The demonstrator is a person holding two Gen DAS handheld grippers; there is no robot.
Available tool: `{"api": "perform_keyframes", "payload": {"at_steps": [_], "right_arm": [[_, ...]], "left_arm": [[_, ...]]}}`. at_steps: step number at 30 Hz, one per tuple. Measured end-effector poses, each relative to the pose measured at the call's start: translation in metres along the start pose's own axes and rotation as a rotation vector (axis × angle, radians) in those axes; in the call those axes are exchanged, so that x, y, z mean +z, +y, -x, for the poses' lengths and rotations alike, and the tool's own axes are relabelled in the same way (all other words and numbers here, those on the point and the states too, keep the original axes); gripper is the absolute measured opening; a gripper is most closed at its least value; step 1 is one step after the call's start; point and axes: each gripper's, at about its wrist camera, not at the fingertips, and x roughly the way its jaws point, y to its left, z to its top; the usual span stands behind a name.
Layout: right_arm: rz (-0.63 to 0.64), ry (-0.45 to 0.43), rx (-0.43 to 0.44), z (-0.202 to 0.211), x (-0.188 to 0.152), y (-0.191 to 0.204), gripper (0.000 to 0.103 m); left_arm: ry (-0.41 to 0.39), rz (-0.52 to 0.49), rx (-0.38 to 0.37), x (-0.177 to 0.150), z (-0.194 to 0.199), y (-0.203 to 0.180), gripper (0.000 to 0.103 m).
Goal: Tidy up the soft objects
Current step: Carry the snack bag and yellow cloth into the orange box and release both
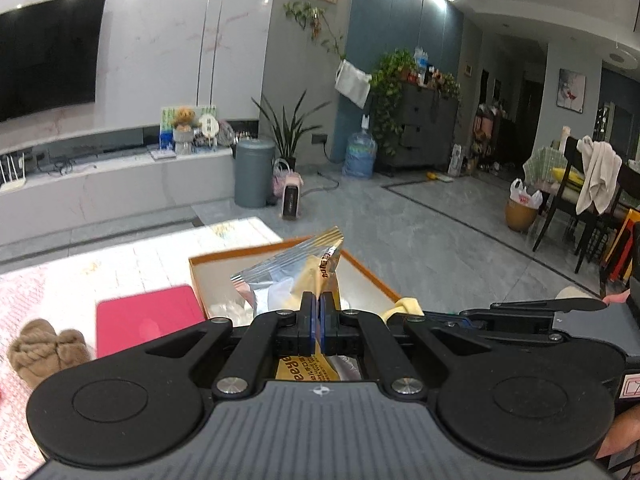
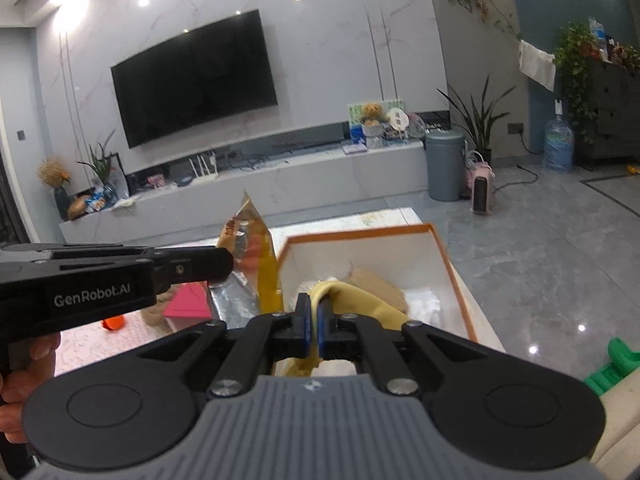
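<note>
My left gripper [image 1: 319, 312] is shut on a yellow and silver snack packet [image 1: 308, 268], which sticks up over the near-left part of an orange-rimmed white box [image 1: 372, 276]. The same packet [image 2: 250, 248] shows in the right wrist view, pinched by the left gripper's arm coming in from the left. My right gripper [image 2: 318, 320] is shut on a pale yellow soft strip [image 2: 360, 300] that hangs into the box [image 2: 448, 264]. Inside the box lie a tan soft piece [image 2: 376, 284] and white padding [image 2: 422, 300].
A pink flat case [image 1: 148, 318] and a brown plush toy [image 1: 44, 350] lie on the white patterned table [image 1: 120, 268] left of the box. Grey tiled floor, a grey bin [image 1: 253, 172] and a small heater [image 1: 291, 198] stand beyond. A green object [image 2: 612, 364] sits at the right.
</note>
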Motion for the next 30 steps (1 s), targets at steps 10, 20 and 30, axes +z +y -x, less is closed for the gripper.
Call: {"api": "perform_keyframes", "payload": {"at_steps": [10,20,30], "right_arm": [[-0.033,0.068,-0.057,-0.036,-0.013,-0.032,0.0],[-0.052,0.143,-0.056,-0.064,-0.026,-0.058,0.0],[-0.073,0.271,-0.057,-0.091,-0.033,-0.065,0.001]], "left_arm": [[0.09,-0.012,0.007,-0.012,-0.033,0.001,0.002],[0.182,-0.106,0.05,-0.025,-0.055,-0.011,0.002],[0.26,-0.213,0.115,-0.031,-0.075,-0.021,0.002]]}}
